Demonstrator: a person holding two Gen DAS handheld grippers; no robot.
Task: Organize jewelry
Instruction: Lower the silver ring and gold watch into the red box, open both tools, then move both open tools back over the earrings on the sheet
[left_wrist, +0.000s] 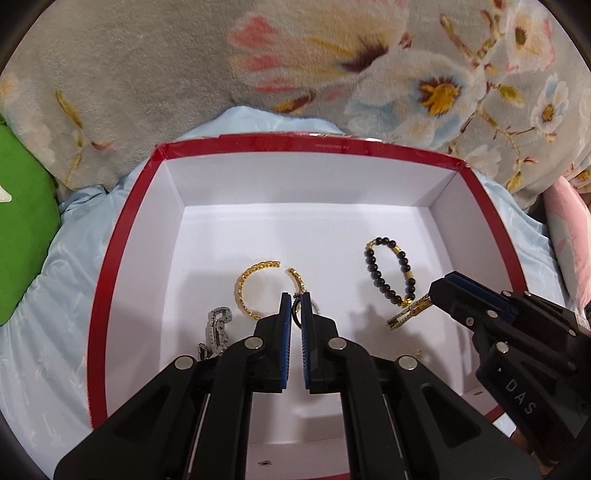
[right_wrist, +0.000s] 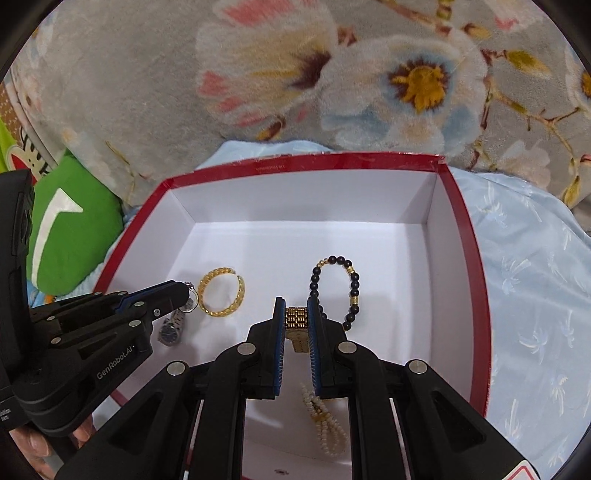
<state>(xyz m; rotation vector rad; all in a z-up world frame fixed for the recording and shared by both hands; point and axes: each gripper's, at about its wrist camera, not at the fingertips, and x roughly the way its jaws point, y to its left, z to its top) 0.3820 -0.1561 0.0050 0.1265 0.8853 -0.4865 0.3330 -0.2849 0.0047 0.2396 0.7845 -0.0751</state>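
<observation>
A red-rimmed white box (left_wrist: 125, 236) (right_wrist: 476, 266) lies open below both grippers. My left gripper (left_wrist: 295, 297) (right_wrist: 183, 291) is shut on a small silver hoop (left_wrist: 296, 310) (right_wrist: 192, 300), held above the box floor at the left. My right gripper (right_wrist: 296, 302) (left_wrist: 441, 287) is shut on a gold link band (right_wrist: 295, 318) (left_wrist: 406, 314), which hangs from its tips. On the floor lie an open gold bangle (left_wrist: 243, 291) (right_wrist: 221, 295), a black bead bracelet (left_wrist: 391, 273) (right_wrist: 334, 288), a silver watch (left_wrist: 216, 332) (right_wrist: 171, 328) and a pearl bracelet (right_wrist: 325, 424).
The box rests on pale blue satin cloth (left_wrist: 55, 295) (right_wrist: 535, 295). A floral fleece blanket (left_wrist: 184, 74) (right_wrist: 332, 74) rises behind it and a green cushion (left_wrist: 22, 221) (right_wrist: 74, 236) sits at the left. A person's hand (right_wrist: 37, 446) grips the left tool.
</observation>
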